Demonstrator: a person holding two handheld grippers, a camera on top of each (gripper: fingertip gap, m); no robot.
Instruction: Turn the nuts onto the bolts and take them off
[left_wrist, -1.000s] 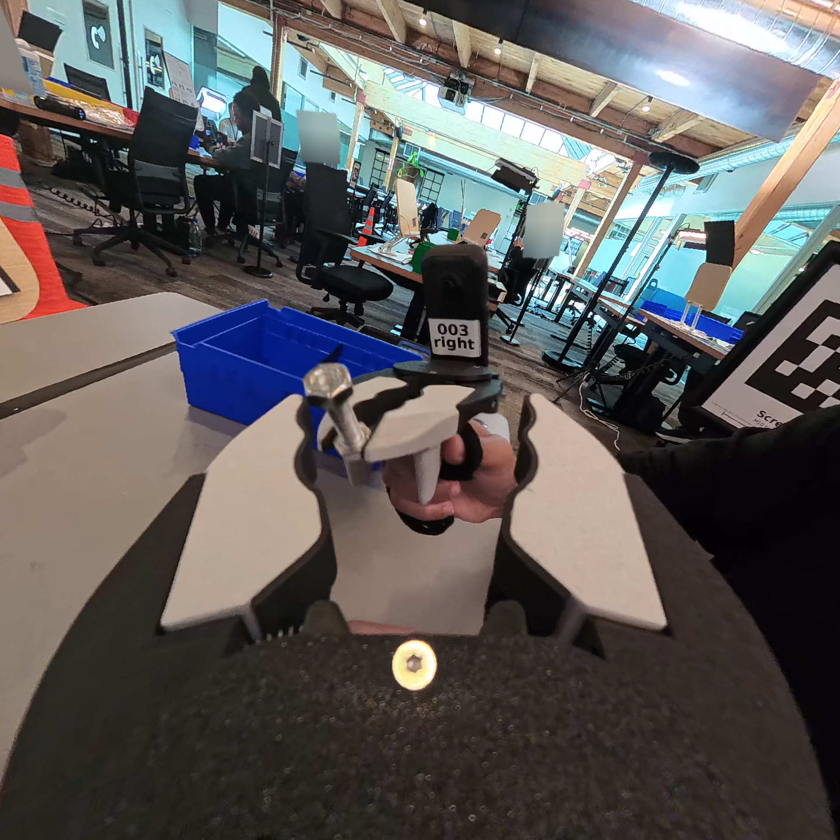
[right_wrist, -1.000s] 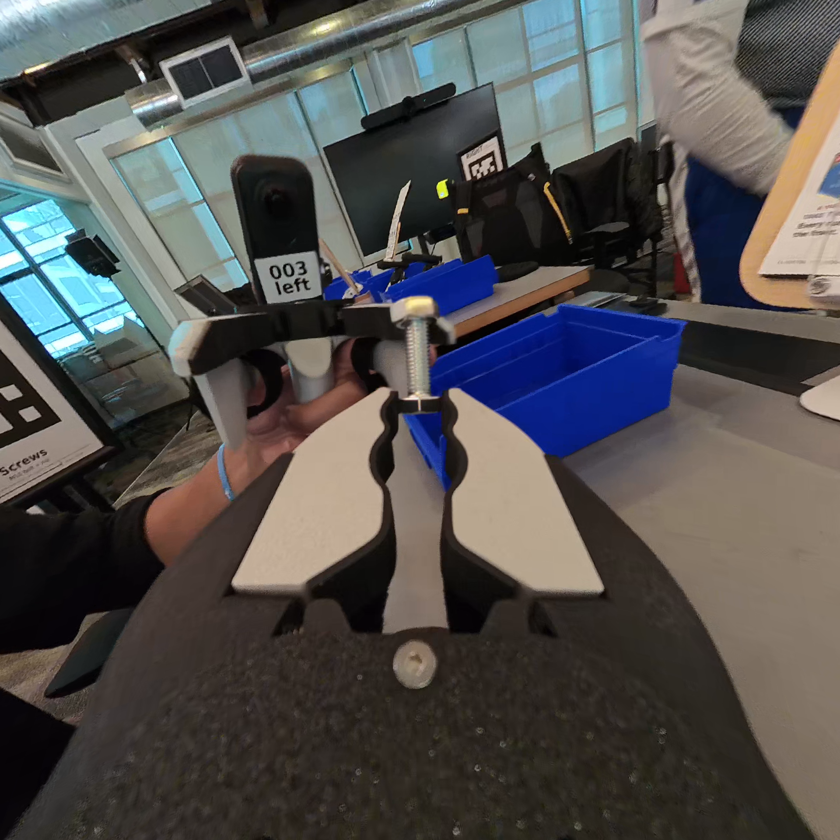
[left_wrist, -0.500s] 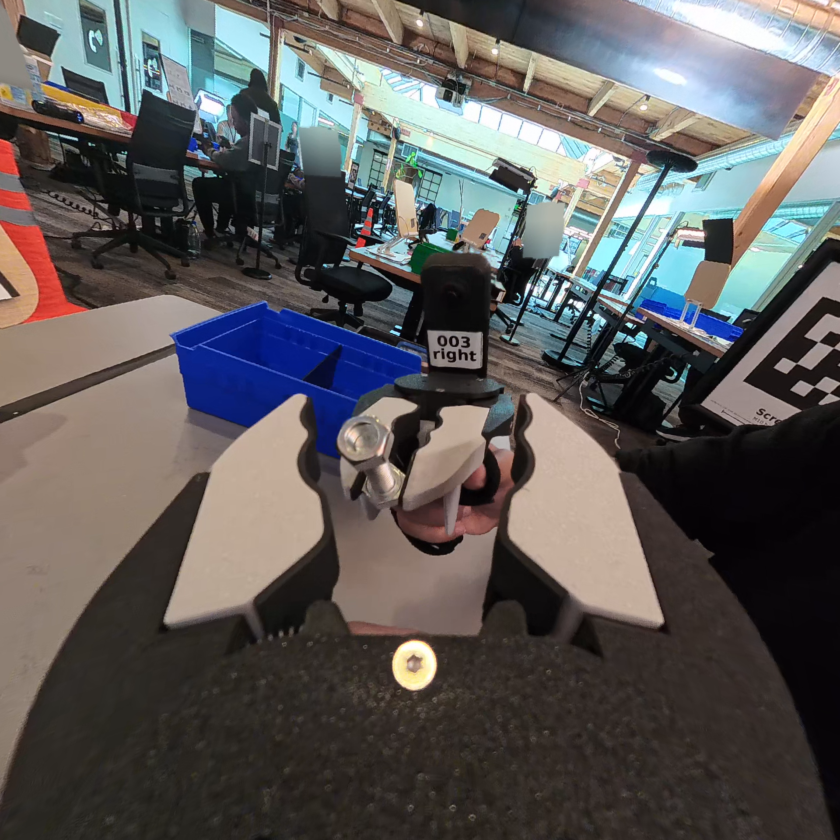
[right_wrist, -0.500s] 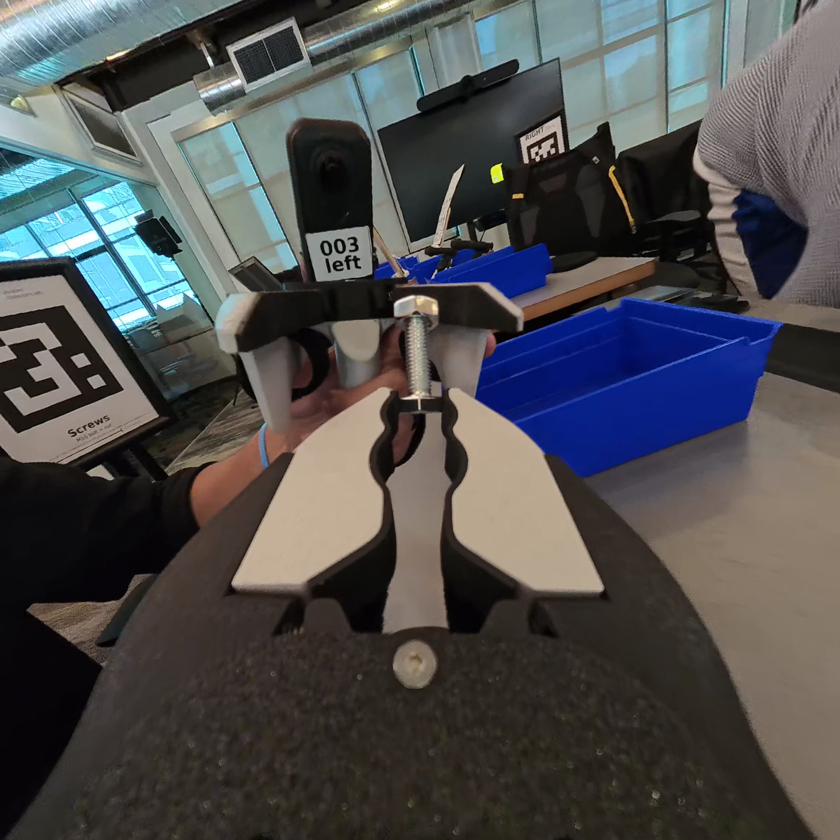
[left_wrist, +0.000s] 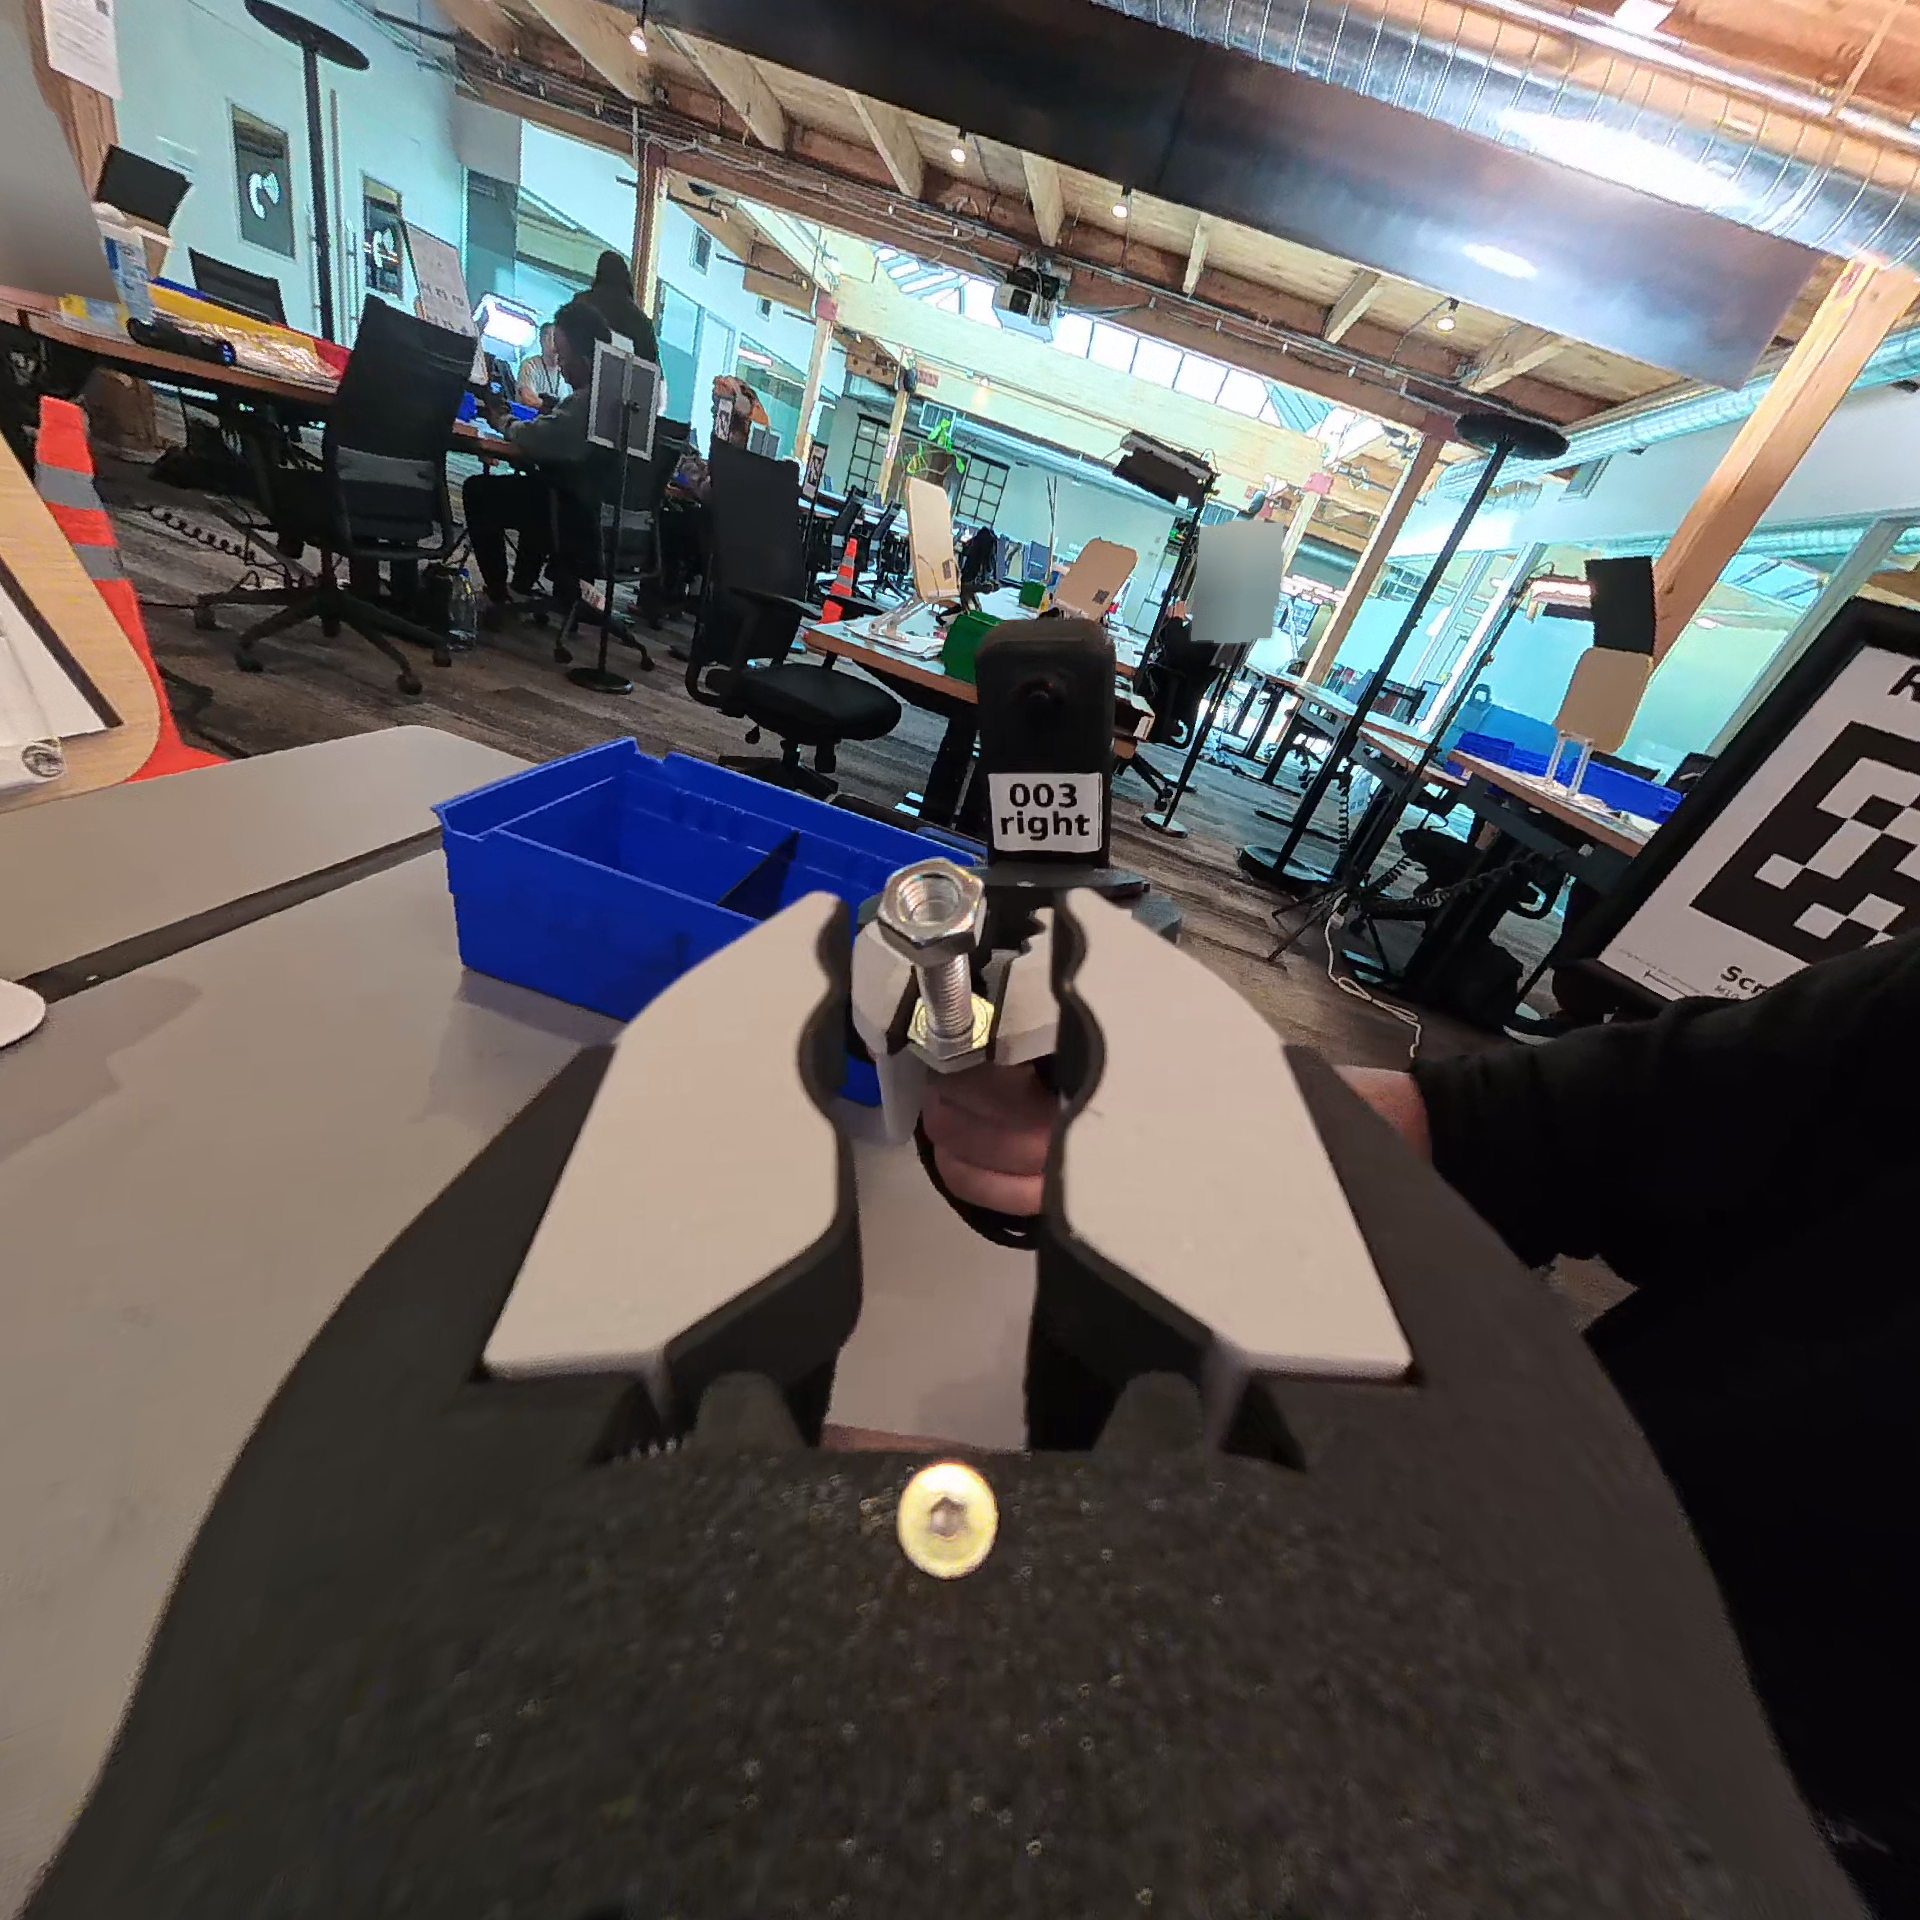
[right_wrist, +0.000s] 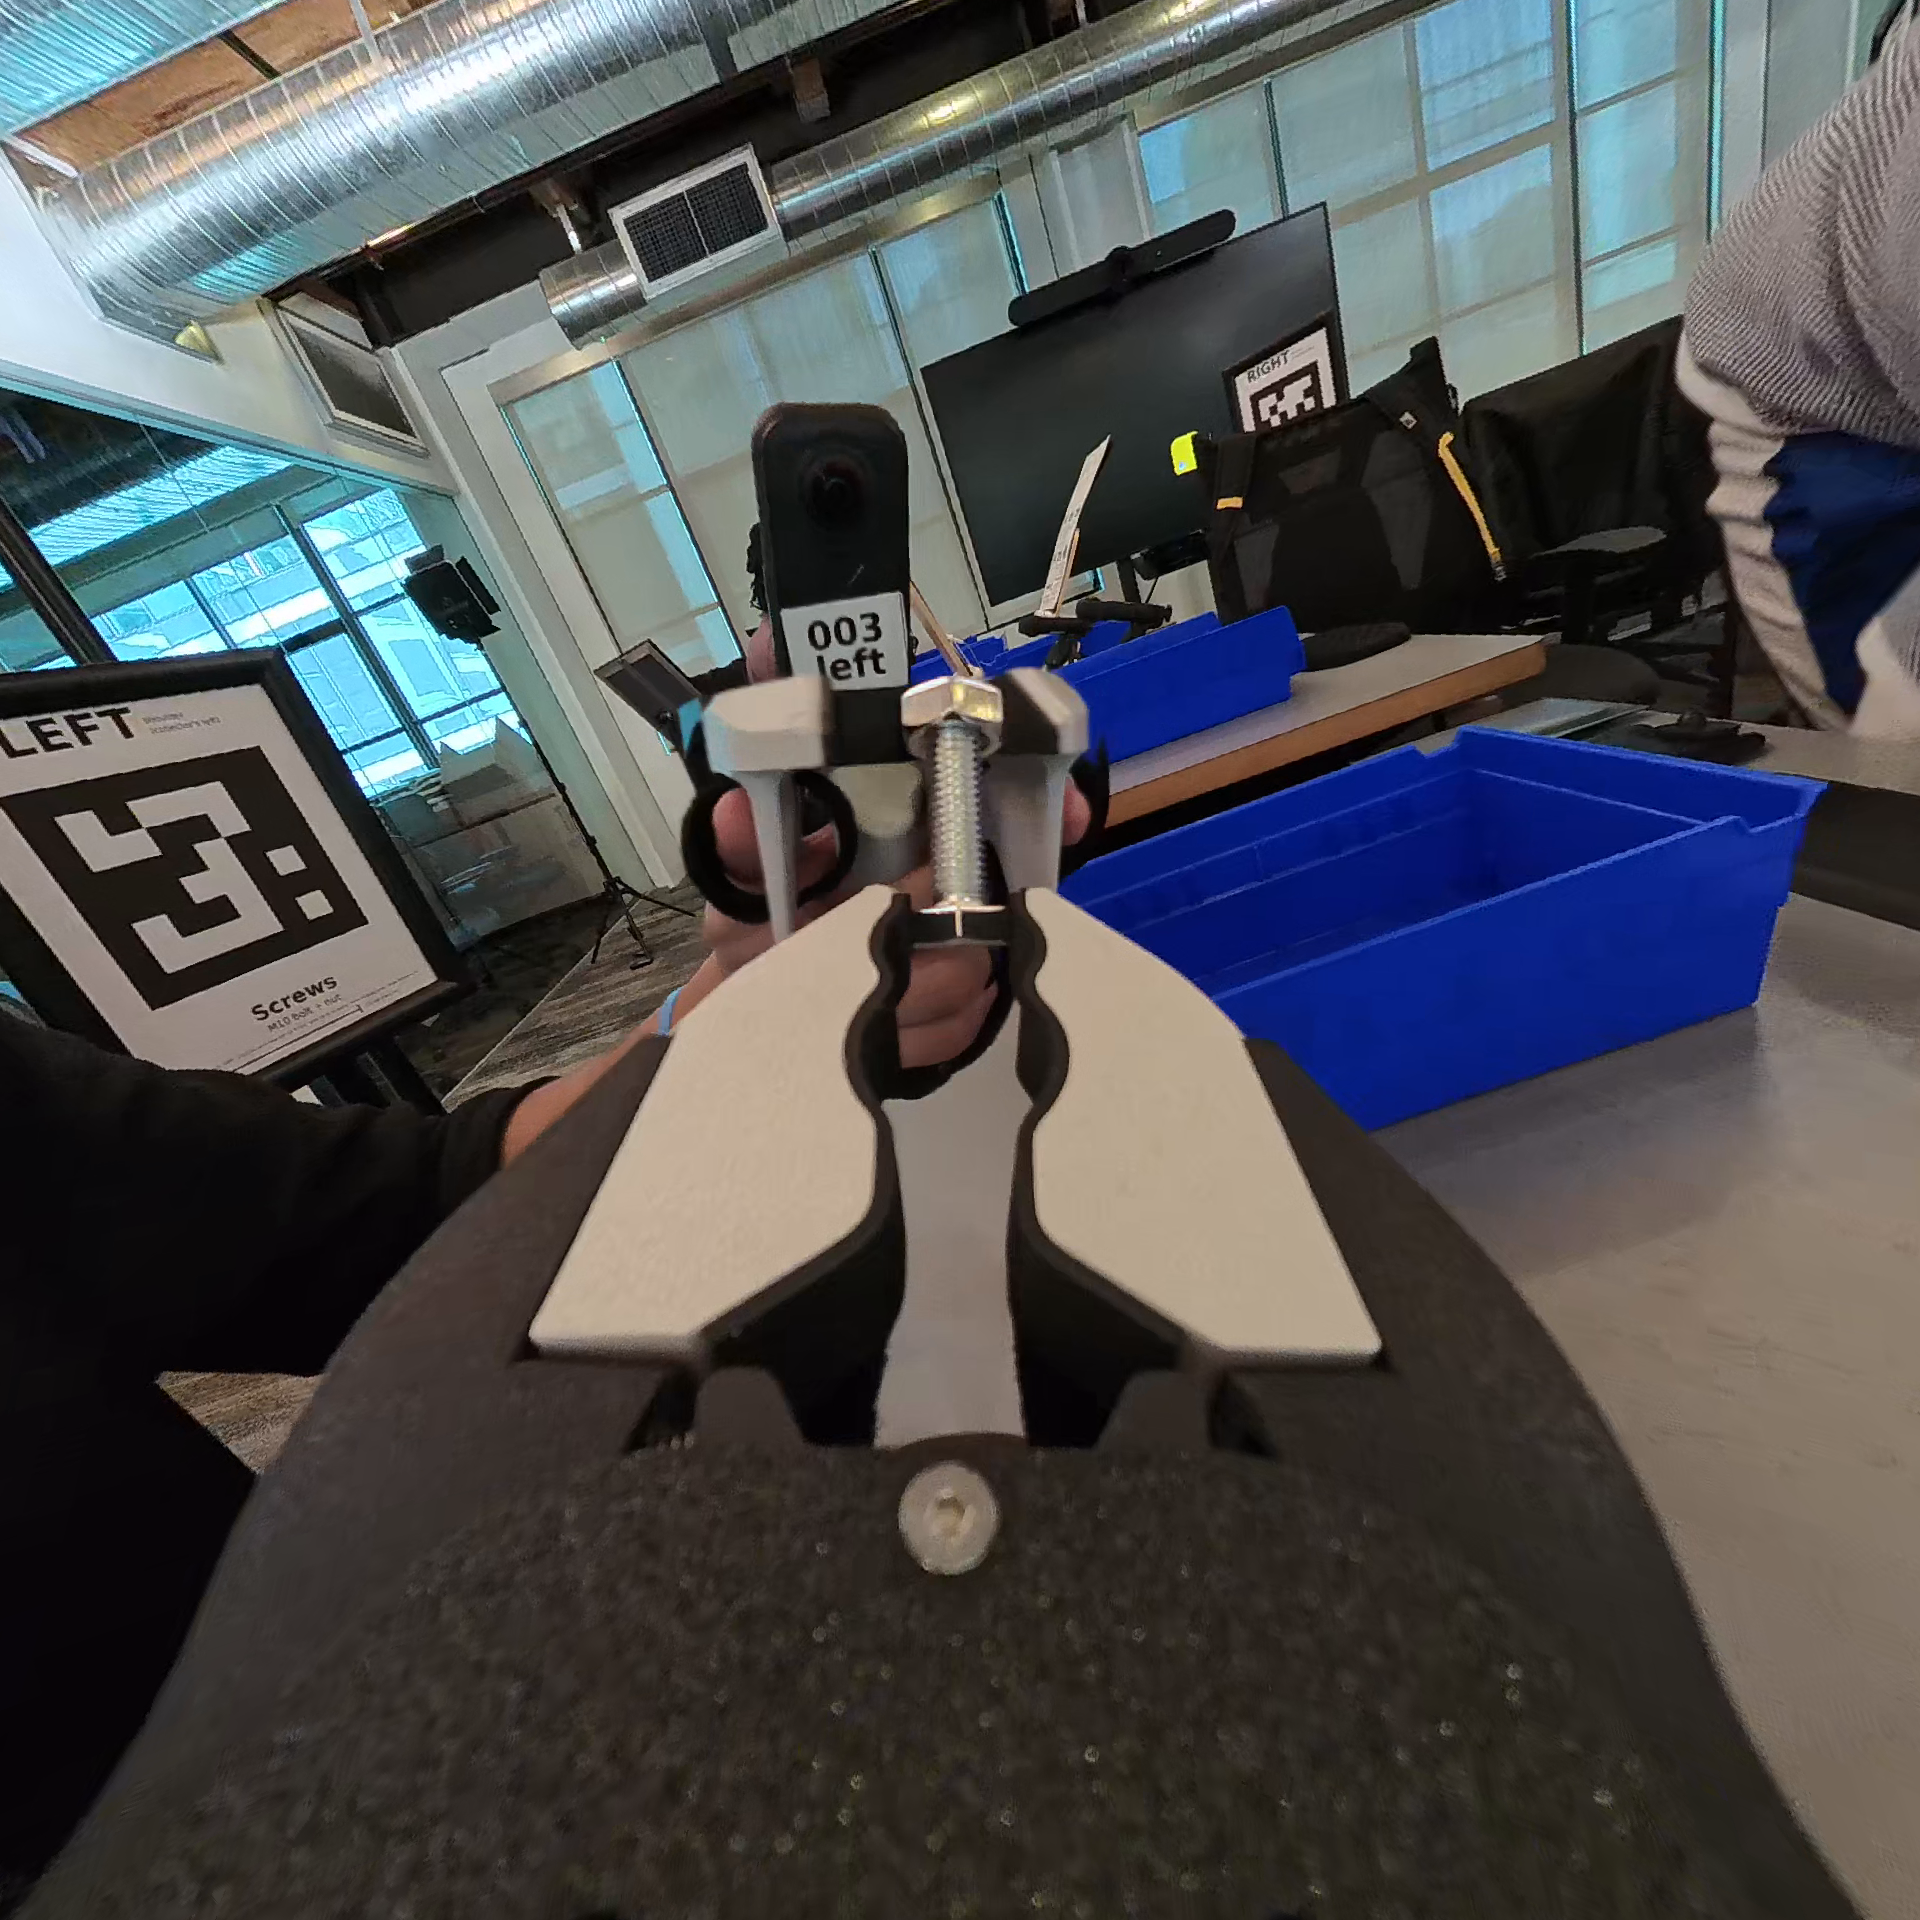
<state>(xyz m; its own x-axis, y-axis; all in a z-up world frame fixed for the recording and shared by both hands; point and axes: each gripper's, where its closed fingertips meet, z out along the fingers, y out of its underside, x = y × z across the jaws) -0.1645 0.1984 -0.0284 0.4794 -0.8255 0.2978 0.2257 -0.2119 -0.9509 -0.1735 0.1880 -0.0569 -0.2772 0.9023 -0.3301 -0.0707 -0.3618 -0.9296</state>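
Your two grippers meet over the grey table (left_wrist: 239, 1122), a blue bin (right_wrist: 1475, 914) just behind.
Your right gripper (right_wrist: 958, 923) is clamped on the nut (right_wrist: 957, 923); the bolt (left_wrist: 940, 961) stands upright, head up, between your left gripper's (left_wrist: 940, 935) parted fingers.

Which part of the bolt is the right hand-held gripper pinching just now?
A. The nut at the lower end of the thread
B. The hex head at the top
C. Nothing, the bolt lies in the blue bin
A: in the right wrist view the right hand-held gripper has its tips closed on the nut below the bolt.

Bolt (left_wrist: 940, 961) between left tongs (left_wrist: 945, 971), before bin (left_wrist: 582, 914)
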